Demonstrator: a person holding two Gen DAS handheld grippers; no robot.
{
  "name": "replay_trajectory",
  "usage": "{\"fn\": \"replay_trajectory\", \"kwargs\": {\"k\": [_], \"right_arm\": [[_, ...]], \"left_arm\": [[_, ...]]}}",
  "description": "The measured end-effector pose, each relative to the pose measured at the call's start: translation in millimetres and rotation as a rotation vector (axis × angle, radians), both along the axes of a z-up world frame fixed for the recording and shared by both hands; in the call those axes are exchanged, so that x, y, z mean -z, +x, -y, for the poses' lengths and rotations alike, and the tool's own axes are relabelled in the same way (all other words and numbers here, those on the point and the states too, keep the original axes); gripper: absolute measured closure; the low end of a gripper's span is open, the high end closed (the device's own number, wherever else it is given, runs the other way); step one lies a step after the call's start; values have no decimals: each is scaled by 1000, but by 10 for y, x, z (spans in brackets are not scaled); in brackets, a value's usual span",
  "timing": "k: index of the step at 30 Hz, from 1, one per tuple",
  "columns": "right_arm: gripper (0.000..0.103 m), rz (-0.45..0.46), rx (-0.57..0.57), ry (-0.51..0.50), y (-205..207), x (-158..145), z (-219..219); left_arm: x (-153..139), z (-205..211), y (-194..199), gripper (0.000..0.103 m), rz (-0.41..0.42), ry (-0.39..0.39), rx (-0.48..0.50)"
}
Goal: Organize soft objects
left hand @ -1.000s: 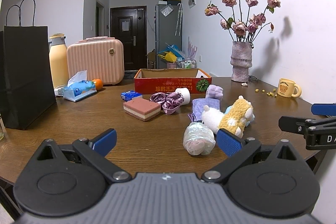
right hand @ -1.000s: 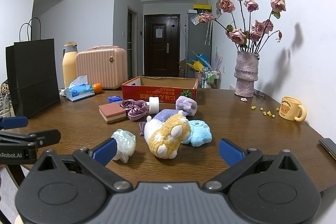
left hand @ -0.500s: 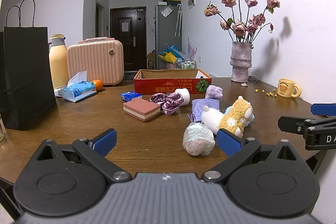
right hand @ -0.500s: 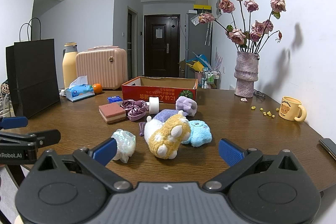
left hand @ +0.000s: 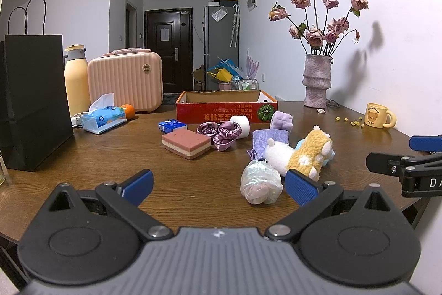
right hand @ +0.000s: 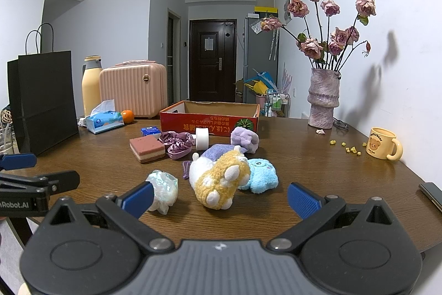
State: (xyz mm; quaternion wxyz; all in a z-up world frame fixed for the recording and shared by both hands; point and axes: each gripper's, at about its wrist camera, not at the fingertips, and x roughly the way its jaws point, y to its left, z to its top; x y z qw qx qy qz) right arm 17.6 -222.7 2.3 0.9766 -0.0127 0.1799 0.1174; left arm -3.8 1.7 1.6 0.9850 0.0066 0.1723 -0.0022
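Holding both grippers low at the near edge of the wooden table (left hand: 83, 156), nothing grasped. My left gripper (left hand: 218, 185) has its blue pads spread wide with bare tabletop between them; my right gripper (right hand: 220, 198) is spread just as wide, empty, aimed at the pile. Soft items sit clustered mid-table: a yellow-and-white plush (right hand: 218, 180) lies on its side, touching a light blue plush (right hand: 261, 176) on its right and overlapping a purple cloth pouch (right hand: 218, 151) behind it. A crinkled translucent wrapped bundle (right hand: 163, 187) sits just left of the plush, close to my right gripper's left pad. Further back: a small lilac plush (right hand: 244, 138), a purple satin scrunchie (right hand: 178, 143), a white tape roll (right hand: 203, 138) and a pink layered sponge (right hand: 147, 148), sponge touching the scrunchie. The open red cardboard box (right hand: 210, 122) stands behind them, interior not visible from here. Tissue pack (left hand: 105, 119), orange (left hand: 128, 110), pink case (left hand: 125, 82) and black paper bag (left hand: 33, 101) at left; vase of dried roses (left hand: 316, 85) and yellow mug (left hand: 378, 115) at right.
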Motion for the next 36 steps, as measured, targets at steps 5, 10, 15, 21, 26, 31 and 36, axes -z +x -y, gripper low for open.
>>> {"fn": "replay_trajectory", "kwargs": {"k": [5,10,15,21,26,31,36], "right_arm": [[0,2,1,-1,-18,-26,-6],[0,2,0,-2,-18,-25,-7],[0,2,0,-2,-18,-24,-7],[0,2,0,-2,-19,-24,-4],[0,7,6,-8,22,-63,6],[0,-12,6,-6,145,-14,0],[0,-30,7,-10,259,25,-5]], "left_arm": [[-2,0,-1,0,1,0,0],[-2,1,-2,0,1,0,0],[-3,1,-2,0,0,1,0],[-3,2,-3,0,1,1,1],[-19,12,9,0,1,0,4],[-7,53,143,0,-24,-3,21],[15,70,289,0,-39,-6,32]]}}
